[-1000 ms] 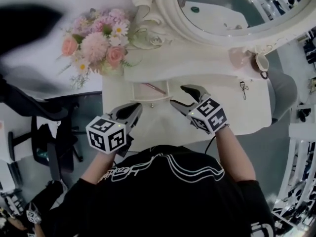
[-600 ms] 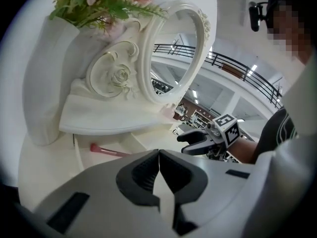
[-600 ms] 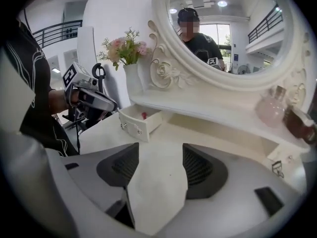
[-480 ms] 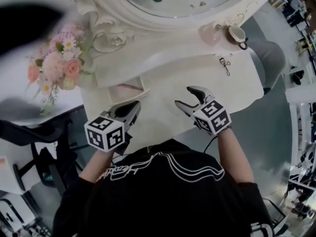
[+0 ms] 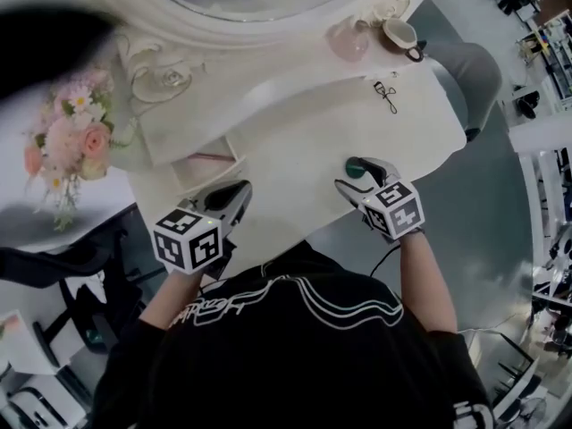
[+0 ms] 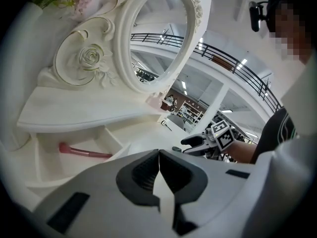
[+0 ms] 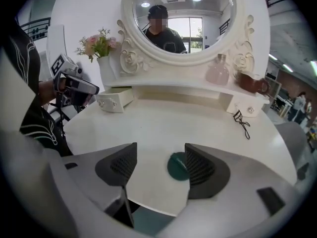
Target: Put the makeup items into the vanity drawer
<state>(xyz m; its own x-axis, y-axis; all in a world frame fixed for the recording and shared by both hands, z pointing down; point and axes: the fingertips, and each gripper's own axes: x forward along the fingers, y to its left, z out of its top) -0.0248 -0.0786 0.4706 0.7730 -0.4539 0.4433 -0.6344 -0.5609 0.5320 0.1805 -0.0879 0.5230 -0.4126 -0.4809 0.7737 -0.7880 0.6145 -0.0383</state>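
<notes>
A dark green round compact (image 7: 176, 166) lies on the white vanity top (image 5: 295, 141) near its front edge. My right gripper (image 7: 161, 155) hangs over it, open and just widened; the compact sits between the jaws beside the right-hand pad, ungripped. In the head view the compact (image 5: 355, 165) shows at the tips of my right gripper (image 5: 354, 176). A small drawer (image 5: 207, 163) stands pulled out at the left with a pink stick (image 6: 83, 152) inside. My left gripper (image 5: 234, 195) hovers just in front of it, shut and empty. A black eyelash curler (image 5: 385, 95) lies at the back right.
An oval mirror (image 7: 178, 19) rises behind the vanity's raised shelf. On the shelf stand a pink bottle (image 7: 218, 71) and a brown cup (image 7: 251, 83); a vase of pink flowers (image 5: 67, 146) is at the left. A second small drawer (image 7: 245, 108) at the right is closed.
My right gripper has moved right and toward the table's front edge, down over the green compact, with its jaws wider. The left gripper has shifted a little, staying shut by the drawer.
</notes>
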